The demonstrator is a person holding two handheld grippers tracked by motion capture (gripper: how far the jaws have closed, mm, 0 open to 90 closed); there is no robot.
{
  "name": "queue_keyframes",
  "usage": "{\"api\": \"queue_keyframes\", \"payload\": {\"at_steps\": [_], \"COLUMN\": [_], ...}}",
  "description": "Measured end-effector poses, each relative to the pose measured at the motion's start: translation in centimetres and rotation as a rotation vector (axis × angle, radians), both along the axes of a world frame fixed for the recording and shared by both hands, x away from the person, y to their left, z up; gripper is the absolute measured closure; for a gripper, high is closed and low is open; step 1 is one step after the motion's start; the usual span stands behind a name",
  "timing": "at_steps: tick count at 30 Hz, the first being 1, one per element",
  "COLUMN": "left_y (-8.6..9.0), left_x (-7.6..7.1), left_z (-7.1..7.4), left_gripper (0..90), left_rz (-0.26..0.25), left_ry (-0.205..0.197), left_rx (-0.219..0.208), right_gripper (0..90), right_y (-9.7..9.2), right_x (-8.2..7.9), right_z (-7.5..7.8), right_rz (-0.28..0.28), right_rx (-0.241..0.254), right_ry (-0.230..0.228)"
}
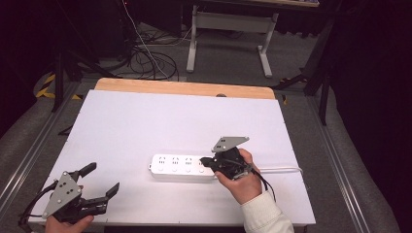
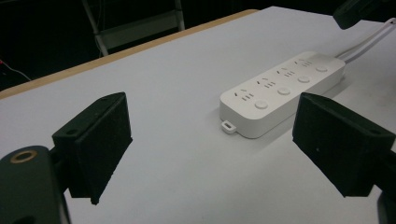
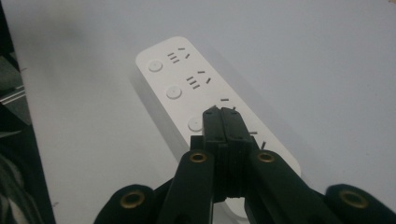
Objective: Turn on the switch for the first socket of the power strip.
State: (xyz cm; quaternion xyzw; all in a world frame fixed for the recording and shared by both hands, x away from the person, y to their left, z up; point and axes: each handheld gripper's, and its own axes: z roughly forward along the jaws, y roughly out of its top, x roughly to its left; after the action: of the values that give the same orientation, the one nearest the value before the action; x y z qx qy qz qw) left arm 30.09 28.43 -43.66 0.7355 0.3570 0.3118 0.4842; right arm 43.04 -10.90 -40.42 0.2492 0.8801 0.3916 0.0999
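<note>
Power strip (image 3: 187,88) partly under right tool (image 3: 224,116)

Power strip (image 1: 182,166) on table (image 1: 145,121), right claw (image 1: 208,160) over its right end.

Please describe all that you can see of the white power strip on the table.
The power strip is a long white block of smooth plastic with rounded corners, lying flat on the white table. Its top carries four socket groups, each with a round button. One end has a small tab; from the other end a white cable runs off. The right gripper, jaws together, is over the cable end; contact cannot be judged.
</note>
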Motion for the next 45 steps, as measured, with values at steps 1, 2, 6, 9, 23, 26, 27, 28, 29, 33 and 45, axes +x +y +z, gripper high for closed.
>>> {"api": "queue_keyframes", "payload": {"at_steps": [1,2,6,9,23,26,27,28,29,33,45], "left_y": [0.0,0.0,0.0,0.0,0.0,0.0,0.0,0.0,0.0,-0.1,0.0], "left_x": [0.0,0.0,0.1,0.1,0.1,0.1,0.1,0.1,0.1,0.1,0.1], "left_z": [0.0,0.0,0.0,0.0,-0.1,-0.1,-0.1,-0.1,-0.1,-0.1,-0.1], "left_gripper": [12.3,12.3,12.3,12.3,12.3,12.3,12.3,12.2,12.2,12.2,12.2], "left_rz": [-0.001,-0.001,-0.004,-0.004,0.0,-0.001,0.0,-0.001,-0.001,0.0,-0.001], "left_ry": [0.0,0.0,-0.001,0.0,0.002,0.004,0.004,0.005,0.004,0.005,0.005], "left_rx": [0.0,0.0,0.005,0.004,0.005,0.007,0.007,0.006,0.007,0.007,0.008], "right_gripper": [90.0,90.0,90.0,90.0,90.0,90.0,90.0,90.0,90.0,90.0,90.0], "right_y": [0.0,0.1,0.5,0.7,1.7,1.8,1.8,2.0,2.0,2.1,2.3], "right_x": [0.0,0.1,0.5,0.6,1.3,1.3,1.3,1.4,1.4,1.5,1.6], "right_z": [0.0,-0.2,-0.8,-1.0,-2.5,-2.8,-2.8,-2.9,-2.9,-3.2,-3.8], "right_rz": [0.0,0.0,-0.002,-0.007,0.013,0.017,0.017,0.015,0.015,0.006,0.02], "right_rx": [0.0,-0.01,-0.034,-0.048,-0.132,-0.149,-0.149,-0.162,-0.162,-0.174,-0.195], "right_ry": [0.0,-0.001,0.005,0.004,0.038,0.045,0.045,0.047,0.047,0.056,0.068]}}
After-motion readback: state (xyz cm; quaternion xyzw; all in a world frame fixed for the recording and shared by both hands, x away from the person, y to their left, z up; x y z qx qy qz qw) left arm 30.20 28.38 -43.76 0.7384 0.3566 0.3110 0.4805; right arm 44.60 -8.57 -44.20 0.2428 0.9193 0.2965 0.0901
